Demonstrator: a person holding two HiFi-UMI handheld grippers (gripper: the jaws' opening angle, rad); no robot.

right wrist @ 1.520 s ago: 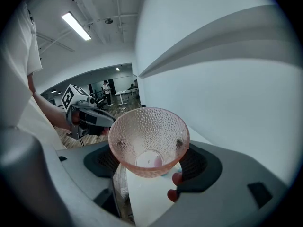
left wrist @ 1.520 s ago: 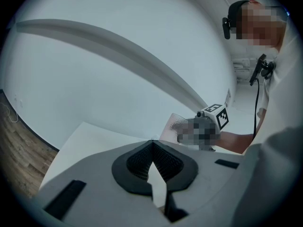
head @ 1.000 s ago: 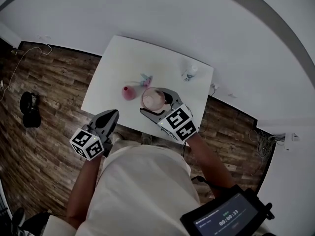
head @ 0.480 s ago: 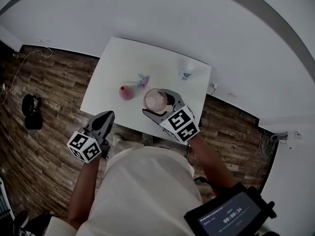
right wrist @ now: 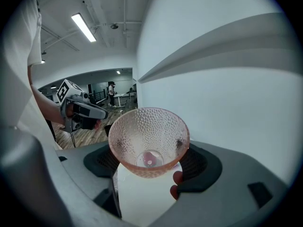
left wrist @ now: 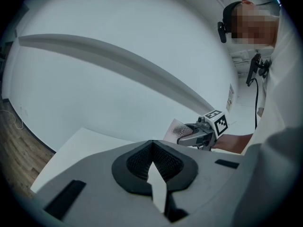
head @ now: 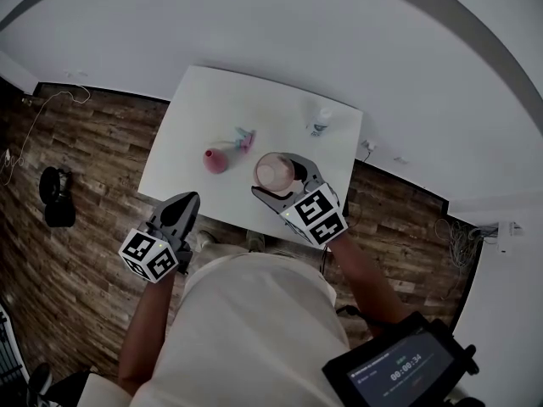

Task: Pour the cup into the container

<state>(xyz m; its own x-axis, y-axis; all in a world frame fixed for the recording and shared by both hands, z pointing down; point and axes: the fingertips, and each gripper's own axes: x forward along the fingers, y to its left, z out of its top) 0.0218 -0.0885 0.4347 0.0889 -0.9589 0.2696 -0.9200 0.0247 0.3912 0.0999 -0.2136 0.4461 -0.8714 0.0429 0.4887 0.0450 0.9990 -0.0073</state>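
Lower right of the head view: small, faint timer digits on a dark handheld screen [head: 405, 365], seemingly 00:00:34. Black-and-white square markers on the cubes of the left gripper [head: 187, 202] and right gripper [head: 276, 174]: patterns only, no letters. Label on a small bottle [head: 320, 123], right of upper centre, too small to read.

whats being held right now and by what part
The right tool holds the pink dimpled cup, with its jaws pressing on opposite sides of the cup's lower wall. The left tool is shut on nothing.
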